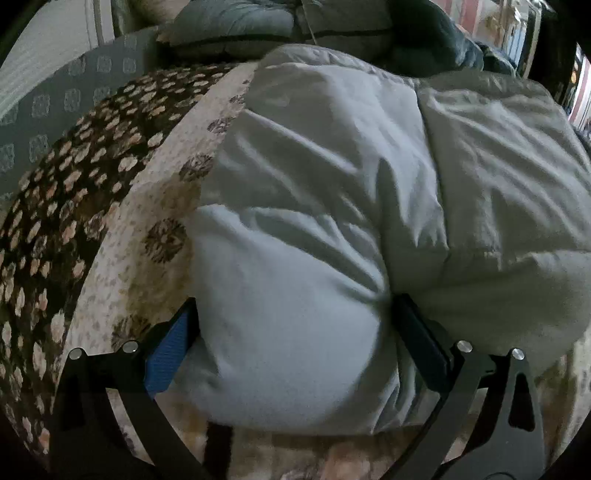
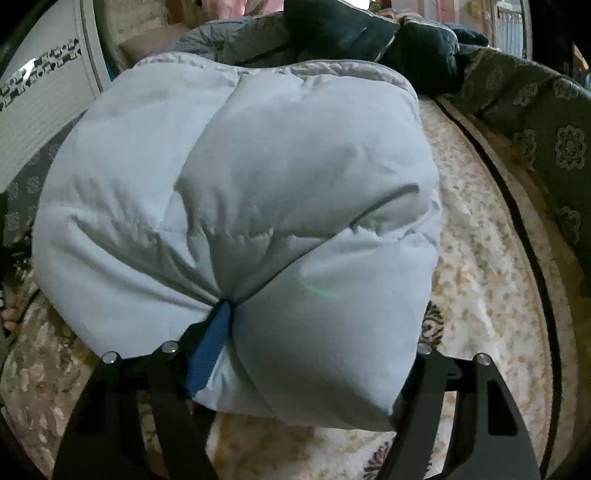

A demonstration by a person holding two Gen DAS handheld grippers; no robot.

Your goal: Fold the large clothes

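A pale, puffy padded jacket (image 1: 332, 166) lies bundled on a floral bed cover (image 1: 155, 206). In the left wrist view my left gripper (image 1: 295, 301) grips the near left bulge of the jacket. Its blue pad (image 1: 170, 350) and dark pad (image 1: 421, 339) dig into the stuffing, and creases run out from the dark one. In the right wrist view the jacket (image 2: 240, 177) fills the middle. My right gripper (image 2: 321, 325) is shut on its near right bulge. One blue pad (image 2: 210, 347) is sunk into a fold, while the other finger is mostly hidden behind the fabric.
Dark and grey padded garments (image 2: 369, 33) are piled beyond the jacket. A brown flowered blanket (image 1: 74, 184) covers the bed's left part. A grey-green patterned cushion edge (image 2: 554, 129) borders the right. A white ribbed panel (image 2: 37, 122) stands at the far left.
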